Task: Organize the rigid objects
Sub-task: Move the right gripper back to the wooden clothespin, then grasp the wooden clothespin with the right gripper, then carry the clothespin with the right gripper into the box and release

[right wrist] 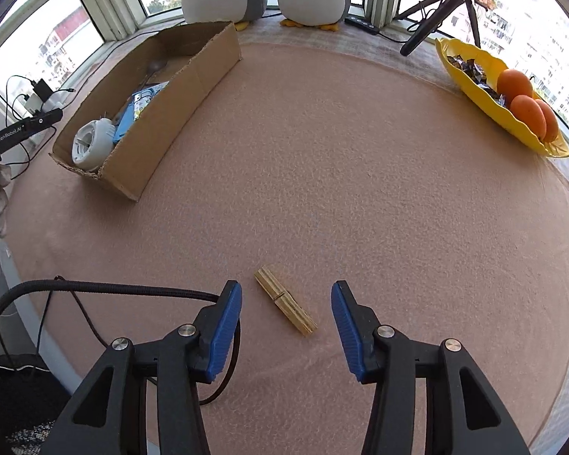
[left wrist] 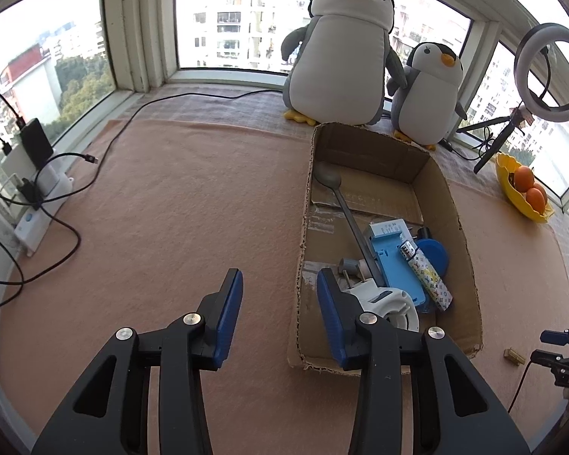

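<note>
A shallow cardboard box [left wrist: 457,220] [right wrist: 159,113] lies on the pink cloth. Inside it are a metal spoon [left wrist: 337,197], a blue and white device [left wrist: 394,258], a patterned lighter [left wrist: 428,276], a blue round lid [left wrist: 434,254] and a white round gadget [left wrist: 390,303] [right wrist: 89,144]. My left gripper [left wrist: 280,284] stands open and empty, straddling the box's left wall near its front corner. A wooden clothespin [right wrist: 284,305] [left wrist: 514,356] lies on the cloth, apart from the box. My right gripper [right wrist: 286,295] hangs open over the clothespin, its pads on either side without touching it.
Two plush penguins [left wrist: 341,49] stand by the window behind the box. A yellow dish [right wrist: 485,102] with oranges and wrappers sits at the right, beside a ring light on a tripod [left wrist: 550,68]. Chargers and cables [left wrist: 34,174] crowd the left edge. A black braided cable [right wrist: 113,288] runs past my right gripper.
</note>
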Tool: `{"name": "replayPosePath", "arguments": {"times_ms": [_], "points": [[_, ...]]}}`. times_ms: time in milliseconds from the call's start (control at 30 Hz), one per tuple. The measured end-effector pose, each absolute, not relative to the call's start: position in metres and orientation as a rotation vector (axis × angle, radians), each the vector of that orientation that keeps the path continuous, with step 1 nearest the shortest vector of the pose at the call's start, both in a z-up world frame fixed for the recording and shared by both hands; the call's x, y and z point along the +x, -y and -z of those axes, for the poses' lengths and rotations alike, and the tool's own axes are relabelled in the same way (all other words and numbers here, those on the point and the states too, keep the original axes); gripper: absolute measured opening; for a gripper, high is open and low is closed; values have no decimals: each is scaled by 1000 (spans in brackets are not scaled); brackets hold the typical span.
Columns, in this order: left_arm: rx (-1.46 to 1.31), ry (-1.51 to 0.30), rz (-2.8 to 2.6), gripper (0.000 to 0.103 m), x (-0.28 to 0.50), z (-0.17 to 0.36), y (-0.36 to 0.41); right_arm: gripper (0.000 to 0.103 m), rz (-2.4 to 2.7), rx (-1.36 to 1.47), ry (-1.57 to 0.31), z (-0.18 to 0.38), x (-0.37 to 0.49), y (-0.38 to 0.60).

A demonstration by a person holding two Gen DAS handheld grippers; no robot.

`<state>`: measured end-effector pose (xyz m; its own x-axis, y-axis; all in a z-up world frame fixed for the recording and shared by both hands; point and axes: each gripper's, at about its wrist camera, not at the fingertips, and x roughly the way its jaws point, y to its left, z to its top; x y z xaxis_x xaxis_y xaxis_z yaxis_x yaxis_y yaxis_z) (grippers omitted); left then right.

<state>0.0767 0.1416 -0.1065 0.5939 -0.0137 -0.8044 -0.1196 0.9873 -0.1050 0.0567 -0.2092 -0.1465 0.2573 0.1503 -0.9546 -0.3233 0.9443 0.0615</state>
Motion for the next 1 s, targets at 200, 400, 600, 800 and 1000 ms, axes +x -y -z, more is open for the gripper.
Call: {"name": "replayPosePath", "arguments": {"times_ms": [200, 400, 600, 800, 1000], "points": [[-165, -936, -77, 39, 73, 106, -145, 35, -352, -223, -1307, 161, 61, 205], [-184, -940, -92, 39, 66, 107, -150, 32, -384, -319, -1327, 172, 60, 195], [-192, -942, -102, 39, 63, 107, -151, 23, -390, -370, -1348, 184, 61, 187], [-197, -947, -110, 39, 63, 108, -153, 13, -397, -357, -1343, 185, 59, 188], [-196, -951, -101, 39, 64, 108, -151, 11, -367, -284, -1318, 180, 71, 200]]}}
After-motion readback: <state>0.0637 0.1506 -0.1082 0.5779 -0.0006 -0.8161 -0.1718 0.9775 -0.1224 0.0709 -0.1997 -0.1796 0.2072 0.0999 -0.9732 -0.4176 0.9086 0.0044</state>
